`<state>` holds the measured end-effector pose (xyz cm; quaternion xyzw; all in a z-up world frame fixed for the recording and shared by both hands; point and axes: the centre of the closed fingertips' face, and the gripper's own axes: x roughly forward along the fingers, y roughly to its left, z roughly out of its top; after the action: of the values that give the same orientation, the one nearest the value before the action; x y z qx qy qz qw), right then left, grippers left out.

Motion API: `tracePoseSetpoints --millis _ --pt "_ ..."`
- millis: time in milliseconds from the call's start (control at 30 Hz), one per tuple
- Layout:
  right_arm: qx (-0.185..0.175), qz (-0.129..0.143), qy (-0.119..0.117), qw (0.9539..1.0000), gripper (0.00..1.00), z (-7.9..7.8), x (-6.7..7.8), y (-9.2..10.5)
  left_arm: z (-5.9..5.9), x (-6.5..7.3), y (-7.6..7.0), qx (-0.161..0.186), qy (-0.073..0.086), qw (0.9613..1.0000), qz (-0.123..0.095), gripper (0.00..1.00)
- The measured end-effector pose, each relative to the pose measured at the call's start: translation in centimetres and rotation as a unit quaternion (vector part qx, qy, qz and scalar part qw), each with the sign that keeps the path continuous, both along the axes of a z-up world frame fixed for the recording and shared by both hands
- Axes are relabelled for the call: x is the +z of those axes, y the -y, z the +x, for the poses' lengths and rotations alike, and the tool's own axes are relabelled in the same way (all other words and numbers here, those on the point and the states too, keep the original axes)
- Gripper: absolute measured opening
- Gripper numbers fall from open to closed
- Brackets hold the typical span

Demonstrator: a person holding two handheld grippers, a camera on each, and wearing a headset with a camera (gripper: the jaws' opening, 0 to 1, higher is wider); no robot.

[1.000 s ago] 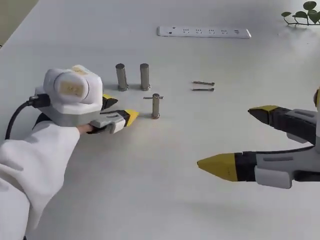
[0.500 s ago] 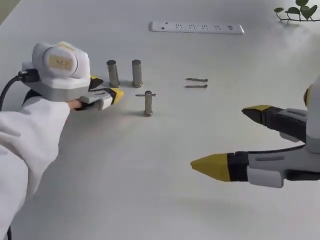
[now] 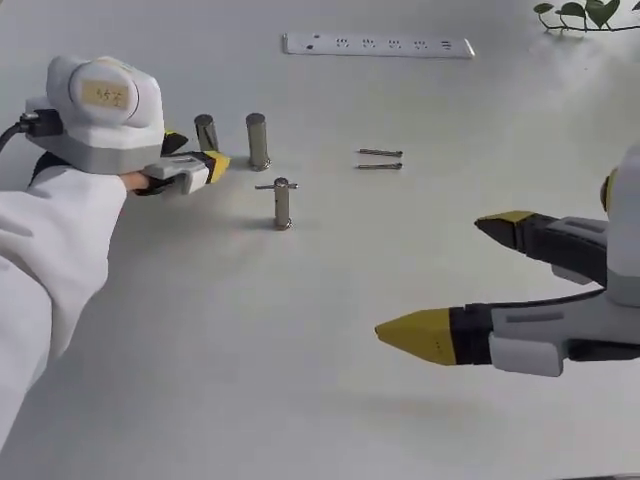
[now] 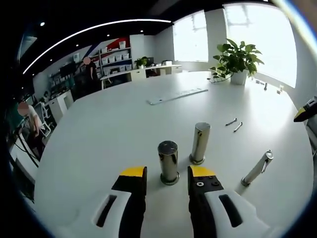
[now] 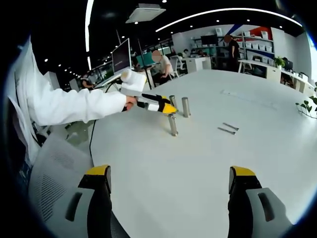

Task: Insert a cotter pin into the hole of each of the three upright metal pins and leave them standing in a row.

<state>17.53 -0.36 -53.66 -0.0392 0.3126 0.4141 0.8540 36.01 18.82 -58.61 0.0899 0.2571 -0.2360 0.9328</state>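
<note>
Three upright metal pins stand on the white table. The front pin (image 3: 282,203) carries a cotter pin through its top hole and also appears as the tilted pin (image 4: 257,168). Two bare pins stand behind it: the left pin (image 3: 206,132) and the right pin (image 3: 257,141). My left gripper (image 3: 195,152) is open, and in its own view, the left gripper (image 4: 167,173), the left pin (image 4: 168,161) stands in the gap just ahead of the tips, untouched. Two loose cotter pins (image 3: 380,159) lie to the right. My right gripper (image 3: 445,280) hovers open and holds nothing.
A white power strip (image 3: 378,45) lies at the table's far edge, and a plant (image 3: 585,13) sits at the back right. A white sleeve (image 3: 50,260) reaches in from the left. In the right gripper view, the pins (image 5: 173,125) stand mid-table.
My left gripper has moved back from the front pin to the left rear pin. The right gripper has held its place. The head camera has shifted.
</note>
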Motion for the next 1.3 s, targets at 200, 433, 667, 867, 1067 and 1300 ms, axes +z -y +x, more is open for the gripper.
tracePoseSetpoints --millis 200,433,667,867,1067,1300 --pt "0.01 -0.004 0.003 0.9999 0.97 -0.1 0.2 -0.1 0.6 0.2 0.5 -0.008 0.001 1.0 0.004 0.28" --pt "-0.001 -0.003 0.007 1.0 0.97 0.4 0.6 0.5 0.8 -0.3 0.6 -0.013 -0.007 0.9998 0.009 0.22" --pt "-0.001 -0.01 0.005 0.9999 0.96 0.1 0.5 1.0 0.8 -0.6 0.9 -0.019 -0.008 0.9996 0.019 0.15" --pt "-0.006 -0.012 0.005 0.9999 0.95 0.1 0.5 1.3 1.0 -0.6 0.8 -0.017 -0.007 0.9997 0.016 0.13" --pt "-0.004 -0.012 0.007 0.9999 0.94 0.1 0.6 1.3 1.0 -0.4 0.8 -0.016 -0.004 0.9997 0.017 0.12" --pt "-0.006 -0.011 0.009 0.9999 0.94 0.2 0.8 1.3 -0.1 0.8 0.6 -0.008 -0.003 1.0 0.004 0.11"
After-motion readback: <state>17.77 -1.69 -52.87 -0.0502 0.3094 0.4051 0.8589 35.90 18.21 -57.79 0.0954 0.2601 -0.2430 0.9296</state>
